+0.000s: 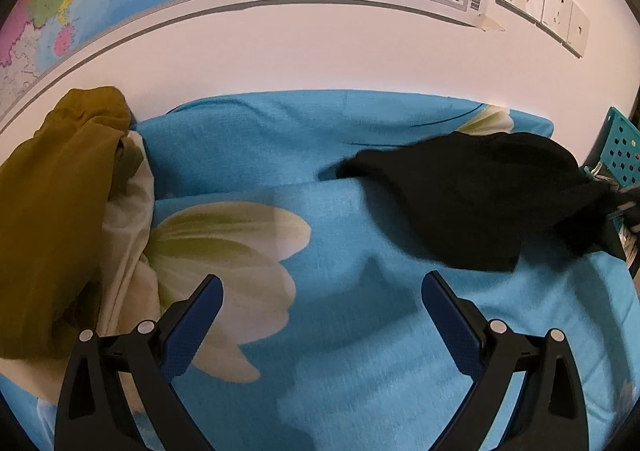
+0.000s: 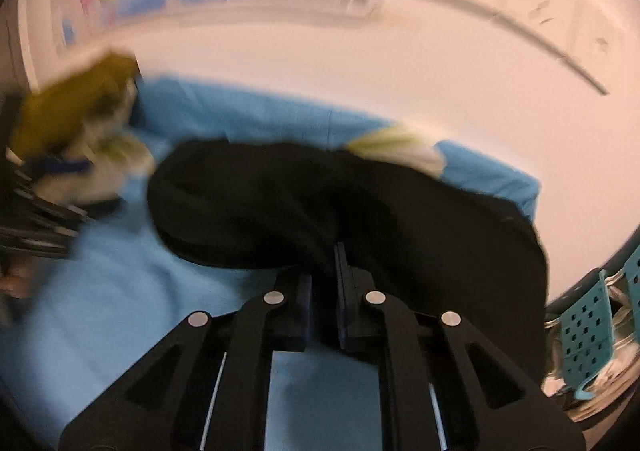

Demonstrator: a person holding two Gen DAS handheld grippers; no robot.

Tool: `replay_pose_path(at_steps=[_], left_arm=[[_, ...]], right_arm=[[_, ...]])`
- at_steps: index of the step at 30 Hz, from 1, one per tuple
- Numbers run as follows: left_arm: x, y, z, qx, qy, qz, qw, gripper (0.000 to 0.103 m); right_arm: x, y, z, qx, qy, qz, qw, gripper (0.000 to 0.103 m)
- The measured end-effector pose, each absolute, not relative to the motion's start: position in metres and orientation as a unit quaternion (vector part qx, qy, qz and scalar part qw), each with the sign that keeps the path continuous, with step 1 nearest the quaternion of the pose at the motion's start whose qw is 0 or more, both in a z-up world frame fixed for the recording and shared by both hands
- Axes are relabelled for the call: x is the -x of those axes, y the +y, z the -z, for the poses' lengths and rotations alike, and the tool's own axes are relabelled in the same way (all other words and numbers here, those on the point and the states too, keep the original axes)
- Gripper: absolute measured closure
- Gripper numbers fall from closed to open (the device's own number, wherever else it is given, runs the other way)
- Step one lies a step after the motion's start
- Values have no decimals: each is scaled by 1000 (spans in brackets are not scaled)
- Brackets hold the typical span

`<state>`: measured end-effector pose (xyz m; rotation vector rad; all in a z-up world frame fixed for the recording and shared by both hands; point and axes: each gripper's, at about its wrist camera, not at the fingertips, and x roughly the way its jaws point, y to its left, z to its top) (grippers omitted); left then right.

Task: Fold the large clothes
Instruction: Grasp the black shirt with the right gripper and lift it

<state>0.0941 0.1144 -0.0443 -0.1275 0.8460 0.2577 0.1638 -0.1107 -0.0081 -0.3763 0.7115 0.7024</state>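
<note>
A black garment [image 1: 476, 199] lies bunched on the blue flowered sheet [image 1: 340, 331], at the right in the left wrist view. My left gripper [image 1: 322, 293] is open and empty above the sheet, well short of the garment. In the blurred right wrist view my right gripper [image 2: 325, 267] is shut on an edge of the black garment [image 2: 260, 203], which spreads ahead of the fingers. The right gripper shows at the far right edge of the left wrist view [image 1: 626, 207], holding the cloth.
An olive-green garment [image 1: 60, 211] is piled on a white cloth [image 1: 128, 235] at the left. A teal perforated basket [image 1: 620, 147] stands at the right; it shows too in the right wrist view [image 2: 588, 331]. A white wall with maps and sockets [image 1: 540, 11] is behind.
</note>
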Motion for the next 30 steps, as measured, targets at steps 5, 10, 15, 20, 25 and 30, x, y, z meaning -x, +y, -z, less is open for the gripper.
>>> replay_pose_path(at_steps=[5, 10, 15, 20, 25, 30], left_arm=[[-103, 112, 41, 53, 402, -117, 907, 7], [-112, 100, 41, 29, 395, -102, 912, 7], [-118, 98, 49, 25, 405, -93, 909, 7], [-120, 104, 53, 29, 411, -96, 906, 7], [-122, 111, 50, 23, 406, -102, 908, 7], [-123, 113, 36, 6, 376, -90, 922, 7]], right_arm=[[-167, -156, -31, 120, 343, -332, 871, 93], [-169, -149, 8, 175, 388, -304, 852, 64], [-130, -105, 15, 288, 305, -327, 847, 22], [-111, -53, 56, 463, 245, -332, 784, 23], [-132, -56, 32, 405, 278, -368, 790, 97], [-159, -113, -76, 237, 242, -338, 878, 99]])
